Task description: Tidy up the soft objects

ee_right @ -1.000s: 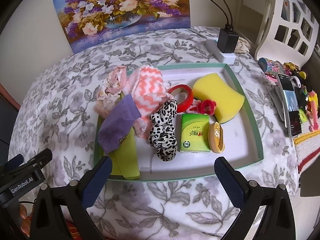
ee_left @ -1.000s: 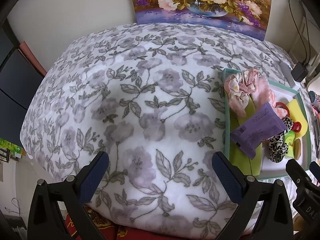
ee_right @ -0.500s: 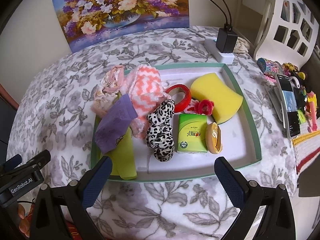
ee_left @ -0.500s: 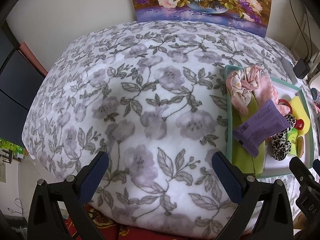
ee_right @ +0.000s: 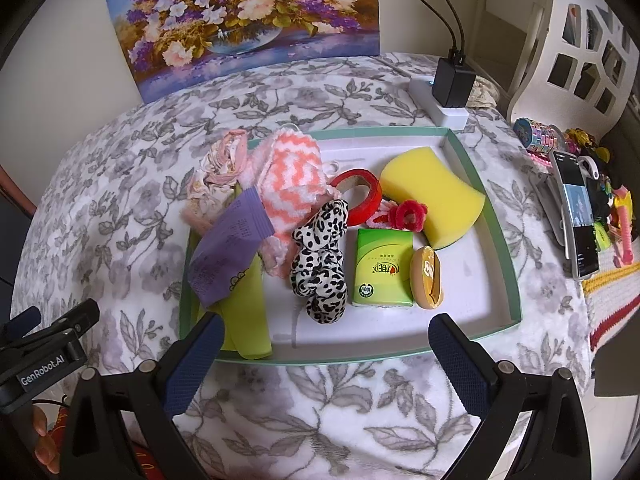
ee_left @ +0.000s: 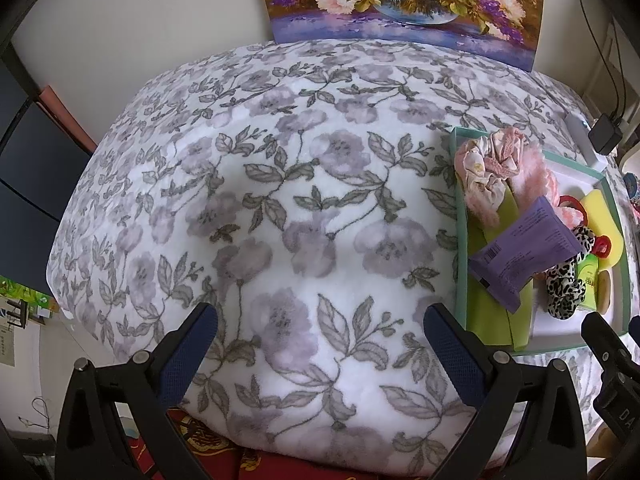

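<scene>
A green-rimmed white tray (ee_right: 502, 240) on the floral blanket holds soft things: a yellow sponge (ee_right: 432, 196), a leopard scrunchie (ee_right: 320, 256), a pink zigzag cloth (ee_right: 292, 184), a purple packet (ee_right: 228, 252), a lime cloth (ee_right: 248, 320), a green tissue pack (ee_right: 382, 268), a red tape roll (ee_right: 360, 192) and a red hair tie (ee_right: 408, 216). My right gripper (ee_right: 320, 356) is open and empty just in front of the tray. My left gripper (ee_left: 320, 344) is open and empty over bare blanket, with the tray (ee_left: 460, 240) to its right.
A flower painting (ee_right: 248, 20) leans on the back wall. A power strip with a black charger (ee_right: 452, 84) lies behind the tray. A phone (ee_right: 578, 212), trinkets and a white chair (ee_right: 568, 40) are at the right. The floral blanket (ee_left: 280, 200) stretches left of the tray.
Both grippers have drifted slightly; the tray sits a little lower and closer in the right wrist view and further right in the left wrist view. Both stay open.
</scene>
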`<action>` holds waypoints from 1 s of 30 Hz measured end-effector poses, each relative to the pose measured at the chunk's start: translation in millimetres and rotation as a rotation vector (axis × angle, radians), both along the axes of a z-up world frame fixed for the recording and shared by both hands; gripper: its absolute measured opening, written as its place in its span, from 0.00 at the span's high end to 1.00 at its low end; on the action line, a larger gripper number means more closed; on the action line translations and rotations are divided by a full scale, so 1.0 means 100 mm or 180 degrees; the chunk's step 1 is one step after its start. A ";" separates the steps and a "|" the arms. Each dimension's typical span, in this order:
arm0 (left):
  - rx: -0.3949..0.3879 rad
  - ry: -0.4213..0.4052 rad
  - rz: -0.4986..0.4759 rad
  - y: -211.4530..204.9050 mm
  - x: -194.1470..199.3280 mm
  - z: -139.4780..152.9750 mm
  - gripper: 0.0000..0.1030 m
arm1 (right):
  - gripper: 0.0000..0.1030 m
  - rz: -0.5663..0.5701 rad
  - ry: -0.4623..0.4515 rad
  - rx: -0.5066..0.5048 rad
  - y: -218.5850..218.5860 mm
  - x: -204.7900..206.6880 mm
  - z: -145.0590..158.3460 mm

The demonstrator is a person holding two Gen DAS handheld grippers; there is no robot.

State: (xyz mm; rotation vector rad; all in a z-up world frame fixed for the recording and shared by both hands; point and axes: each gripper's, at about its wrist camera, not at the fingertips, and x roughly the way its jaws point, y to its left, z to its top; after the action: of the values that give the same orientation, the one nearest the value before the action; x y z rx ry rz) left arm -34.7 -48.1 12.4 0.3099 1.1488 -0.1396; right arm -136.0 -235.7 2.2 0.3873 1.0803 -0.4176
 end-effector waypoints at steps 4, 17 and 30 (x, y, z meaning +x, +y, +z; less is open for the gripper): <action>0.0003 0.0011 -0.0007 0.00 0.00 0.00 0.00 | 0.00 0.0006 0.0006 -0.0001 -0.01 0.00 0.00; 0.0027 0.0056 -0.0014 0.02 0.01 -0.03 0.00 | 0.00 0.0022 0.0022 0.0007 -0.01 0.01 -0.02; 0.0043 0.0106 0.0011 0.01 0.02 -0.05 0.00 | 0.00 0.0040 0.0066 0.0009 -0.03 0.02 -0.06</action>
State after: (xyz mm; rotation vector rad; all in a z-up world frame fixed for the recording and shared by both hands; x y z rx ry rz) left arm -33.1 -46.6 7.0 0.3185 1.1836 -0.1343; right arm -133.8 -238.4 -3.4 0.3791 1.1031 -0.4097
